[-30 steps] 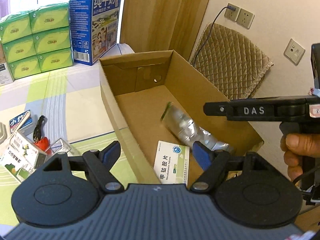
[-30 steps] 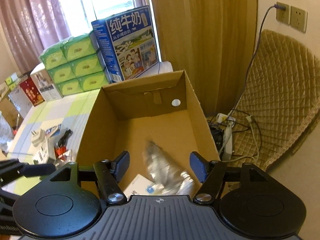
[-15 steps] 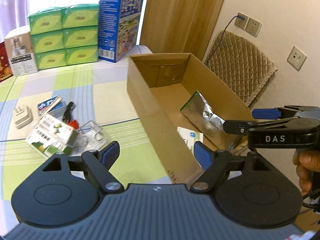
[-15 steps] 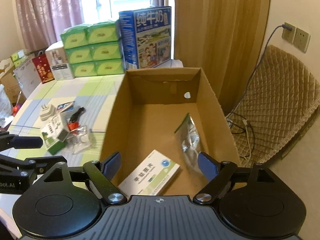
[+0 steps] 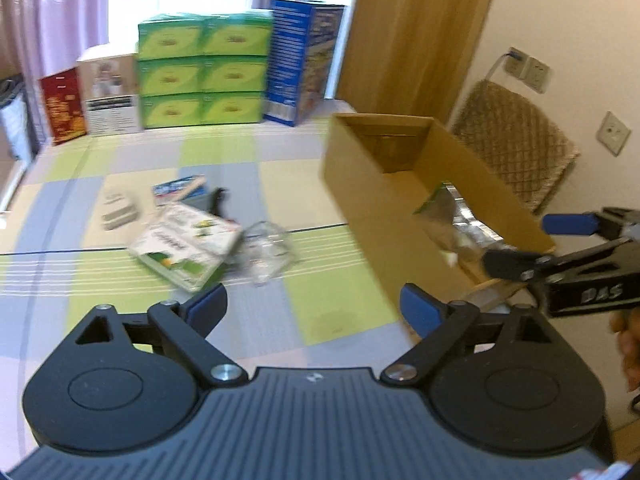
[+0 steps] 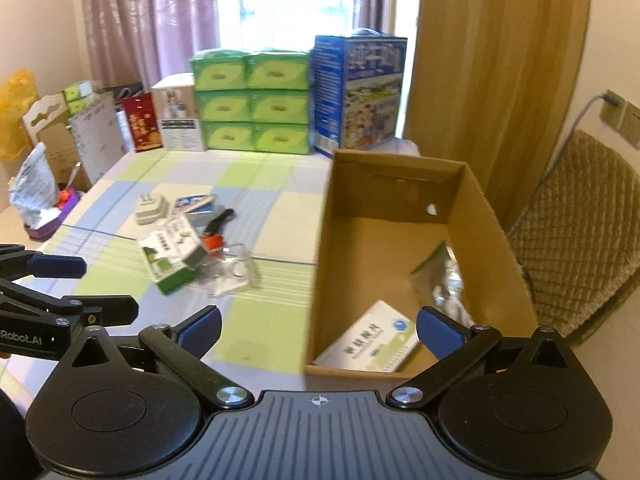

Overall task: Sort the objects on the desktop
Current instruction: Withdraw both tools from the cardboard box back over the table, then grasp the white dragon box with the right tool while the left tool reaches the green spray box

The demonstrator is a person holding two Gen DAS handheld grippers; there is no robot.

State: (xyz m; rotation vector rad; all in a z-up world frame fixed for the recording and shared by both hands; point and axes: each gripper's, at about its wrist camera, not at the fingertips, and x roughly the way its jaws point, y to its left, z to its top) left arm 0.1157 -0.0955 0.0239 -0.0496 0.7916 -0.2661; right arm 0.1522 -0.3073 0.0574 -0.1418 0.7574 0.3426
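Observation:
An open cardboard box [image 6: 324, 240] stands on the right of the checked table. Inside it a silver foil pouch [image 6: 444, 280] leans against the right wall, and a white-green medicine box [image 6: 372, 340] lies at the near end. Left of the box lie a green-white medicine box [image 5: 184, 244], a clear plastic bag [image 5: 268, 252], a blue-white small box [image 5: 180, 188], a white plug [image 5: 118, 210] and a black-and-red tool [image 6: 214, 232]. My left gripper [image 5: 314, 312] hangs open and empty above the table, short of these items. My right gripper [image 6: 318, 328] is open and empty at the box's near end.
Green tissue boxes [image 6: 250, 100], a blue milk carton [image 6: 360, 92] and smaller boxes [image 6: 176, 120] line the table's far edge. A quilted chair [image 6: 580, 220] stands right of the cardboard box, under wall sockets [image 6: 620, 120]. A purple holder [image 6: 44, 224] sits at the left edge.
Both grippers have pulled back from over the box and swung left, bringing the loose table items into view. The foil pouch has settled inside the box. Both stay open.

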